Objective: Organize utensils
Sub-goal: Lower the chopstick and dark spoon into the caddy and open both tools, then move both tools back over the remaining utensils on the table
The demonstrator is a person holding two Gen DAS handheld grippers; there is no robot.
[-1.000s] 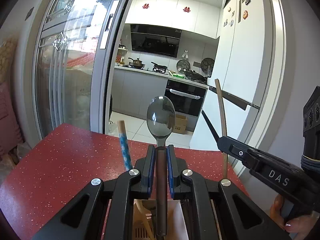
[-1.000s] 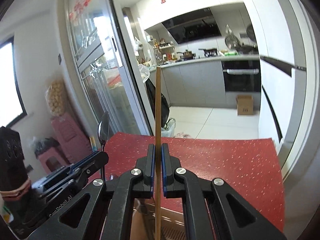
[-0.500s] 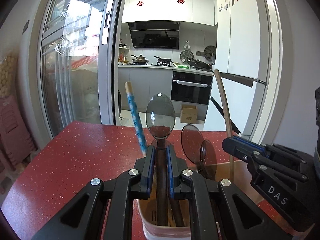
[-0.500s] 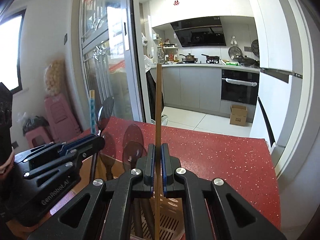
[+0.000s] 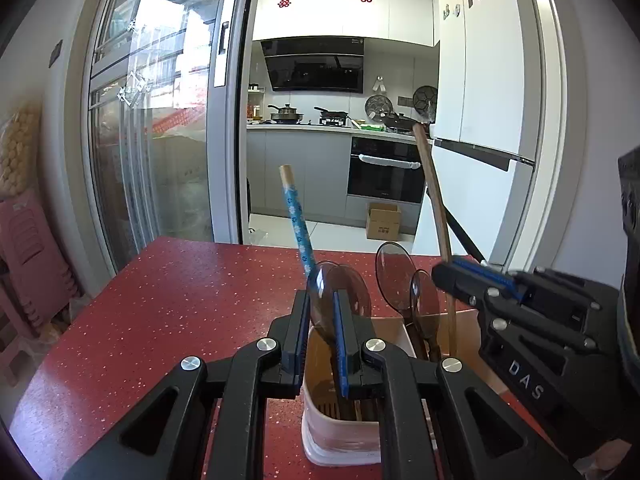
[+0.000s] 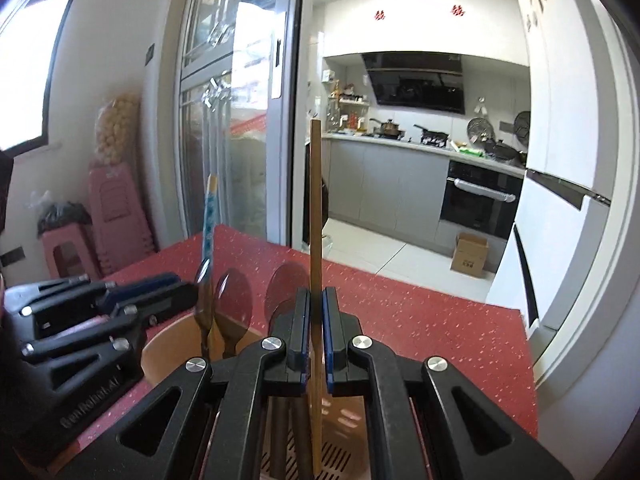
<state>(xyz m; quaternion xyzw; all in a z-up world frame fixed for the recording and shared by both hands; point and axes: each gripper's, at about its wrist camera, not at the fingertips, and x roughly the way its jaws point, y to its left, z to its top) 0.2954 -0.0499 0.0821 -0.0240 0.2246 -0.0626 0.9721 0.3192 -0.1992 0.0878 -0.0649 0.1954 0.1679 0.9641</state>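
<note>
Left wrist cam: left gripper (image 5: 322, 320) has its blue pads pinching a dark see-thru spoon (image 5: 325, 300), bowl up, handle down inside the white utensil holder (image 5: 340, 436) on the red speckled table (image 5: 160, 300). A blue patterned chopstick (image 5: 298, 226) leans out of the holder, w/ more dark spoons (image 5: 394, 280) just to the right. Far right, the right gripper (image 5: 460, 276) is clamped on a brown chopstick (image 5: 434, 200).

Right wrist cam shows what that one can't: the holder's slotted bottom (image 6: 336, 456), w/ the chopstick's lower end down inside it.

Room: glass sliding door (image 5: 160, 120), grey kitchen w/ oven (image 5: 384, 168), white fridge (image 5: 480, 80), pink stools (image 6: 108, 216).
</note>
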